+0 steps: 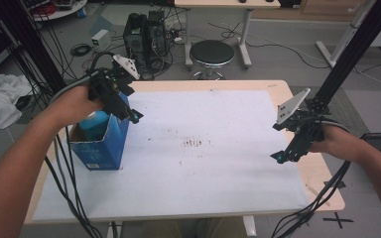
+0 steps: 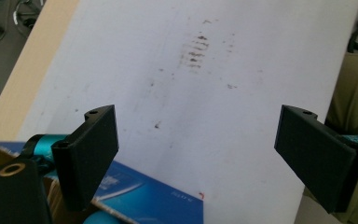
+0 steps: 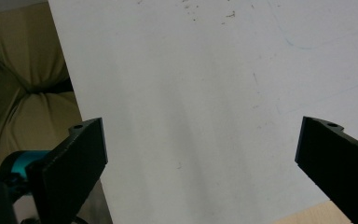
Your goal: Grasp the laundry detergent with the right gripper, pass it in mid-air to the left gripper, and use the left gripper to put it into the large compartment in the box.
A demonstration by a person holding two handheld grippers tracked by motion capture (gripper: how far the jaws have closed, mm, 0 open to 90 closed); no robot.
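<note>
1. Left tongs [image 1: 129, 111] hover wide apart over the open top of the blue box [image 1: 101, 144], which stands at about 9 o'clock on the counter [image 1: 258, 87], near its left edge. Inside it a blue bottle [image 1: 93, 124] stands upright with its cap just under the rim.
2. One jaw of the left tongs sits right at the box's raised flap. If it comes down there instead of inside the opening, it could crush the cardboard or tip the box.
3. The box is light and stands near the counter's edge; a sideways push while reaching in could slide it toward 9 o'clock and off.
4. If the bottle is pulled up at a tilt, it may catch the flap and lift the whole box with it.
5. Right tongs [image 1: 285, 153] are also spread apart and empty, well away at 3 o'clock over the white sheet [image 1: 203, 173], so nothing steadies the box.
</note>
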